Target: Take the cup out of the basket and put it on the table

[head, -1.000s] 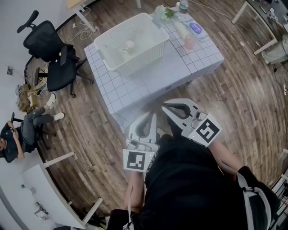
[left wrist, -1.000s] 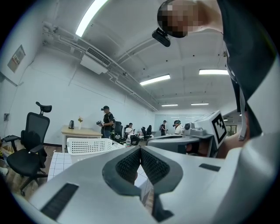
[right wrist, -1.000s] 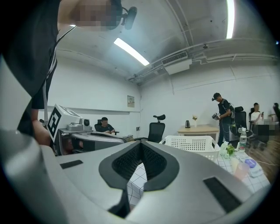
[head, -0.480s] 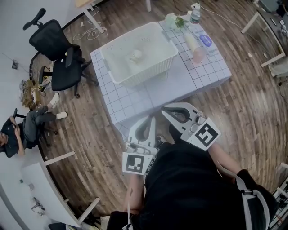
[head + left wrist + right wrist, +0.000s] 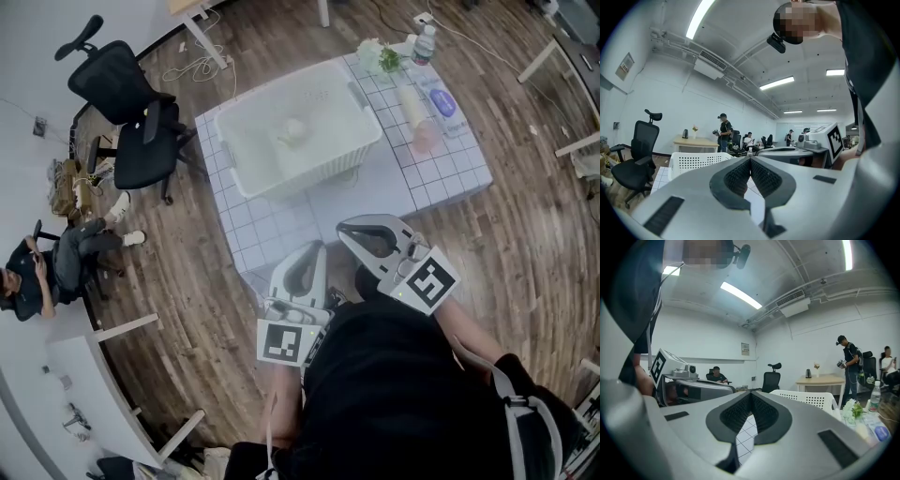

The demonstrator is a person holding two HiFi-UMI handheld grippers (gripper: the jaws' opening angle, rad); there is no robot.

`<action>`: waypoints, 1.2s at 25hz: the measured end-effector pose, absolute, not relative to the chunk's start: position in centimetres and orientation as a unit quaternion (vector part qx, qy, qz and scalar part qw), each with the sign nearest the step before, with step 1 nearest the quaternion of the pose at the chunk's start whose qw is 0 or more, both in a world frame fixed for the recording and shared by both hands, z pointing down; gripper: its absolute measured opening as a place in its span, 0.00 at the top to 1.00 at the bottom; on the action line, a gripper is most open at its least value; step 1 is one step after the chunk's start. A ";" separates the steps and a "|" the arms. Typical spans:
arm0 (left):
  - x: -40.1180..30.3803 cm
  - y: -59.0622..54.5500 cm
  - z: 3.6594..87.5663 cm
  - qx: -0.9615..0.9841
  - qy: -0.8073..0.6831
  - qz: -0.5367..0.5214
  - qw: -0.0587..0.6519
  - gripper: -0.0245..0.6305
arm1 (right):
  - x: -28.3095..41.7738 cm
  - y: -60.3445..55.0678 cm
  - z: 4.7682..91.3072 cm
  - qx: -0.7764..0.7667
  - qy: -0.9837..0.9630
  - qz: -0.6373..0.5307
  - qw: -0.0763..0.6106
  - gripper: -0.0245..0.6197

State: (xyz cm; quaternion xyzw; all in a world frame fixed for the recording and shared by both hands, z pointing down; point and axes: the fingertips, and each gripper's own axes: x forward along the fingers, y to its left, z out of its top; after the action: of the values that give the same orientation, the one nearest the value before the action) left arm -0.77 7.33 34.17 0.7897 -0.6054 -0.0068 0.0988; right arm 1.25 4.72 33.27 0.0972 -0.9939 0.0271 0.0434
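In the head view, the white basket (image 5: 314, 173) is sitting on the checked table (image 5: 375, 192), at twelve o'clock from both grippers. The cup (image 5: 295, 128) is lying inside it near the middle. The left gripper (image 5: 317, 247) and right gripper (image 5: 347, 228) are hovering beside the table's near edge.

In the left gripper view, the jaws are pressing pad to pad and holding nothing, and the basket is showing at nine o'clock.

In the right gripper view, the jaws are likewise meeting with nothing between them, and the basket is standing at three o'clock.
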 end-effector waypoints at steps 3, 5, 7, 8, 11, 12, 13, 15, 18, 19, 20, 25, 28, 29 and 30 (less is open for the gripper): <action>-0.8 6.1 34.0 0.784 -0.613 -0.005 0.097 0.95 | 1.3 3.6 33.4 0.089 -0.995 0.031 0.044 0.94; -0.8 5.4 34.0 0.781 -0.618 -0.003 0.097 0.95 | 1.3 2.8 33.2 0.085 -0.995 0.033 0.038 0.94; -0.7 4.7 33.9 0.777 -0.622 0.000 0.097 0.95 | 1.3 2.1 33.2 0.080 -0.996 0.035 0.033 0.94; -0.7 4.4 34.0 0.775 -0.625 0.001 0.097 0.95 | 1.4 1.8 33.3 0.078 -0.996 0.035 0.033 0.94; -0.5 3.3 34.0 0.769 -0.633 0.002 0.096 0.95 | 1.6 0.7 33.6 0.070 -0.996 0.037 0.036 0.94; -0.5 3.0 34.0 0.766 -0.635 0.002 0.096 0.95 | 1.7 0.4 33.6 0.068 -0.996 0.037 0.036 0.94; -0.4 2.6 34.1 0.764 -0.638 0.001 0.096 0.95 | 1.8 0.1 33.6 0.065 -0.997 0.036 0.036 0.94; -0.3 1.9 34.2 0.761 -0.642 0.001 0.096 0.95 | 1.9 -0.4 33.6 0.060 -0.997 0.037 0.035 0.94; -0.1 1.1 34.0 0.756 -0.648 -0.003 0.095 0.95 | 2.1 -1.0 33.6 0.051 -0.997 0.038 0.038 0.94; -0.1 0.8 33.9 0.755 -0.649 -0.004 0.094 0.95 | 2.1 -1.1 33.7 0.048 -0.997 0.038 0.041 0.94; -0.1 0.6 33.8 0.754 -0.650 -0.004 0.093 0.95 | 2.1 -1.3 33.6 0.046 -0.997 0.038 0.041 0.94; -0.8 0.4 33.6 0.746 -0.659 -0.003 0.094 0.95 | 1.7 -1.9 34.0 0.042 -0.997 0.046 0.044 0.94; -1.9 0.5 33.6 0.743 -0.663 -0.002 0.092 0.95 | 0.7 -1.9 34.1 0.038 -0.997 0.045 0.046 0.94; -2.2 0.5 33.7 0.743 -0.663 -0.002 0.093 0.95 | 0.3 -1.9 34.0 0.037 -0.997 0.044 0.044 0.94; -2.6 0.5 33.8 0.743 -0.662 -0.002 0.094 0.95 | 0.0 -1.9 34.0 0.038 -0.997 0.043 0.043 0.94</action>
State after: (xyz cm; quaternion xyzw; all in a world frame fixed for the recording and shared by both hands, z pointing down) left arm -2.58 0.47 33.78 0.7431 -0.6625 -0.0020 0.0942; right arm -0.01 -1.87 33.98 0.0377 -0.9974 0.0426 0.0432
